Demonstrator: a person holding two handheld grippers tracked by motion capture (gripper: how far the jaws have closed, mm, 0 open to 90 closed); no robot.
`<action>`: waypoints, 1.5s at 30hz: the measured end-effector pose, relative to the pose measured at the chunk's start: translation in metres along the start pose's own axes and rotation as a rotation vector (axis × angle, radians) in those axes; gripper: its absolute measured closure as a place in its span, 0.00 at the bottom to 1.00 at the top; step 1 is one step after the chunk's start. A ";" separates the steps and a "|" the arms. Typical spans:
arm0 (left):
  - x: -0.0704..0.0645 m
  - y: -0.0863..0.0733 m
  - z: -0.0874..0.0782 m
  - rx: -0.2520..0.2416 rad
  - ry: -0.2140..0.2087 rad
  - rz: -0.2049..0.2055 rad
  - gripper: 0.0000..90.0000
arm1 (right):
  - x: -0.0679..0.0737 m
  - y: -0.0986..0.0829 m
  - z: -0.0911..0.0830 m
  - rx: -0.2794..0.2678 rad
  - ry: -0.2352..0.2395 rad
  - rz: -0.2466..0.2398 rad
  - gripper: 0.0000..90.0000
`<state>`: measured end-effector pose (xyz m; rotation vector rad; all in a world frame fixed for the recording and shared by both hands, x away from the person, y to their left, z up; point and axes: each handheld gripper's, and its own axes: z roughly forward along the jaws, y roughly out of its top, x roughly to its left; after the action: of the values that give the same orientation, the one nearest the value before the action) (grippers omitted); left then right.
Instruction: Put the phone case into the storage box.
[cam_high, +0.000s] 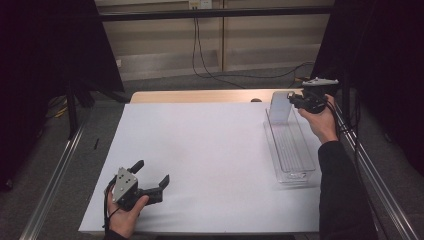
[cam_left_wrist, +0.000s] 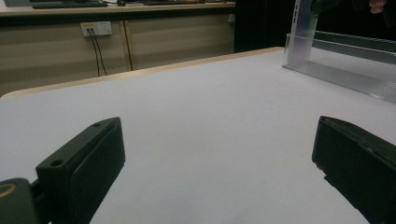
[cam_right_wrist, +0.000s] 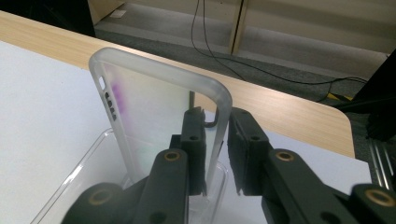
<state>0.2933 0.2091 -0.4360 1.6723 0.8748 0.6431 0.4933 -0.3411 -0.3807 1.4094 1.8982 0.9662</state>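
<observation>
Right tongs (cam_right_wrist: 217, 140) of mine clench the edge of a translucent phone case (cam_right_wrist: 154, 116), held upright at the far end of the clear tray (cam_high: 291, 155). Left tongs (cam_high: 151, 176) rest released on the white surface (cam_high: 200, 150).

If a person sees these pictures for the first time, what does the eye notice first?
First comes the clear phone case, standing upright at the far end of the long clear tray on the table's right side, with the right gripper closed on its edge. Next is the left gripper, resting open near the front left of the white table cover, holding nothing.
</observation>
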 end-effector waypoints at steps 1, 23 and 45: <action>0.000 0.000 0.000 -0.002 -0.001 0.000 0.03 | 0.000 0.000 0.000 -0.001 0.000 0.004 0.80; 0.001 0.001 0.004 0.000 0.015 -0.003 0.03 | -0.003 -0.009 -0.011 -0.054 0.009 0.066 0.15; 0.004 0.002 0.000 -0.014 0.031 -0.013 0.03 | -0.001 -0.030 -0.028 -0.133 0.028 0.087 0.03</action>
<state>0.2962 0.2125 -0.4339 1.6465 0.9007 0.6664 0.4554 -0.3532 -0.3891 1.4160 1.7701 1.1372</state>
